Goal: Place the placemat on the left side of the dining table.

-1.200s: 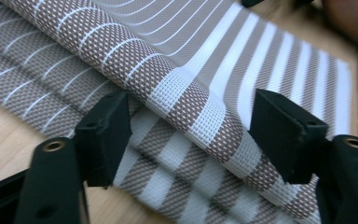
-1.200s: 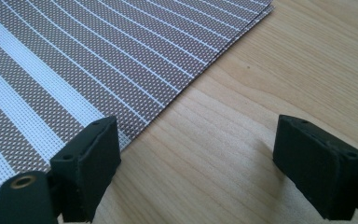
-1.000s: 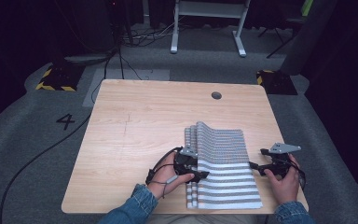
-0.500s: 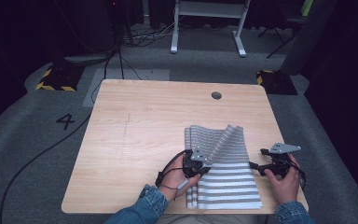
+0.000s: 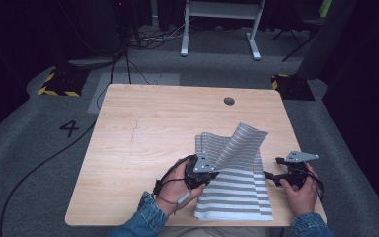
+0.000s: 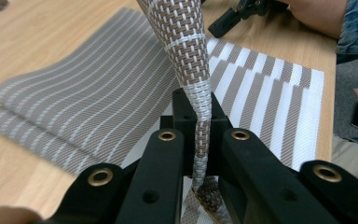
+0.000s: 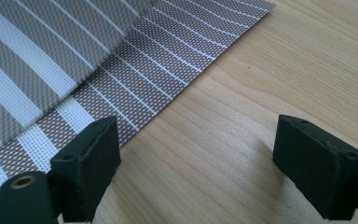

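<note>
We see the left claw (image 6: 200, 154) pinching the striped woven placemat (image 5: 239, 143), lifted; the right claw (image 7: 196, 163) spread just beside the mat's right edge, nearer on the surface (image 5: 143, 128).

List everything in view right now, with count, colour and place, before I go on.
Table: one, light wood, centre, round cable hole near its far edge.
Striped placemats: at least two stacked, grey-brown and white, near right of the table; one corner lifted.
Cables: several, black, on the grey floor at left and beyond the table.
White frame legs: one, floor beyond the table.
Number 4: one, black, floor at left.
Left gripper: black, shut on the lifted mat.
Right gripper: black, open, at the mats' right edge.
</note>
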{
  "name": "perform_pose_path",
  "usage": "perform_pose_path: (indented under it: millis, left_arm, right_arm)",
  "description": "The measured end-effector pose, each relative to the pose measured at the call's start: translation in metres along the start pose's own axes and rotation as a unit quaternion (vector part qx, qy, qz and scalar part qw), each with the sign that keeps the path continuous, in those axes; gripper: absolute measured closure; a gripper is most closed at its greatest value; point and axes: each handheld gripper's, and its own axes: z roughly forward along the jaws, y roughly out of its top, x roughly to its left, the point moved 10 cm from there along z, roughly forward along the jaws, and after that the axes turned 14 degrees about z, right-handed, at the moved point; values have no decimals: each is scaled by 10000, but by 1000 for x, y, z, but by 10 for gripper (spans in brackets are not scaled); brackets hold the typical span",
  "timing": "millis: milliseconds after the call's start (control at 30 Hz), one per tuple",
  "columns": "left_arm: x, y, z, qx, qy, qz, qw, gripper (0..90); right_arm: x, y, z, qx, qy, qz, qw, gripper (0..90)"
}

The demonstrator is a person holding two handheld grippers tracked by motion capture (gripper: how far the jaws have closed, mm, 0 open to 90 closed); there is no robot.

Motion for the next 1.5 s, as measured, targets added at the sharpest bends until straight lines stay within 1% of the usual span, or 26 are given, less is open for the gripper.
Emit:
perform_pose_path:
  millis: [33,67,100,133,167,233,300,367,400,500,533,567,600,633,667,700,800,867,967,1100,1200,1267,1400,1433,1467,1500]
  left_arm:
    - [1,2,-5,-47,12,10,10000,887]
    - [2,2,-10,-38,11,44,10000,886]
    - [2,2,-13,2,-14,53,10000,886]
    - [1,1,-17,88,-52,160,9998,886]
    - [1,1,-20,139,-58,212,9997,886]
    - [0,2,-25,182,-64,222,9996,886]
    - [1,2,-31,165,-76,197,9996,886]
    - [4,2,-38,112,-36,170,9998,886]
    - [5,2,-41,33,2,77,10000,886]
    - [11,-1,-57,-11,149,81,9999,887]
    - [13,-2,-63,-66,217,97,9997,886]
    - [13,-3,-66,-79,225,155,9996,886]
    - [15,-4,-72,-129,279,216,9993,886]
    - [16,-6,-76,-128,295,244,9992,886]
    - [16,-7,-79,-148,303,195,9992,886]
    - [19,-10,-85,-127,355,195,9991,886]
    - [24,-16,-95,-134,442,86,9989,885]
    - [28,-21,-103,-168,512,-24,9985,886]
    - [35,-30,-116,-186,698,-120,9973,885]
    - [42,-44,-125,-99,828,-182,9963,885]
    - [46,-51,-131,-81,794,-191,9966,884]
    - [48,-55,-136,-124,732,-259,9969,883]
    - [55,-68,-142,-100,671,-442,9967,882]
    - [58,-73,-143,-46,691,-504,9963,883]
    - [61,-77,-143,-5,726,-514,9960,883]
    - [63,-83,-142,21,704,-611,9956,883]
  right_arm:
    - [0,0,0,-15,3,6,10000,150]
    - [0,0,0,-14,4,6,10000,150]
    - [0,0,0,-15,5,5,10000,150]
    - [0,0,0,-14,6,6,10000,150]
    - [0,0,0,-13,6,5,10000,150]
    - [0,0,0,11,11,6,10000,150]
    - [0,0,0,-8,16,14,10000,150]
    - [0,0,0,1,12,9,10000,150]
    - [0,0,0,-5,15,13,10000,150]
    - [0,0,0,7,18,18,10000,150]
    - [0,0,0,8,20,14,10000,150]
    - [0,0,0,7,23,13,10000,150]
    - [0,0,0,7,23,10,10000,150]
    - [0,0,0,8,22,8,10000,150]
    - [0,0,0,8,21,10,10000,149]
    - [0,0,0,7,19,9,10000,150]
    - [0,0,0,8,19,7,10000,150]
    - [0,0,0,7,20,9,10000,150]
    - [0,0,0,8,32,17,10000,150]
    - [0,1,1,24,36,-10,10000,150]
    - [0,1,1,10,38,12,10000,150]
    - [0,1,1,9,38,13,10000,150]
    - [0,1,1,10,37,12,10000,150]
    - [0,1,1,10,36,13,10000,150]
    - [0,1,1,7,35,15,10000,150]
    - [0,1,1,16,29,9,10000,150]
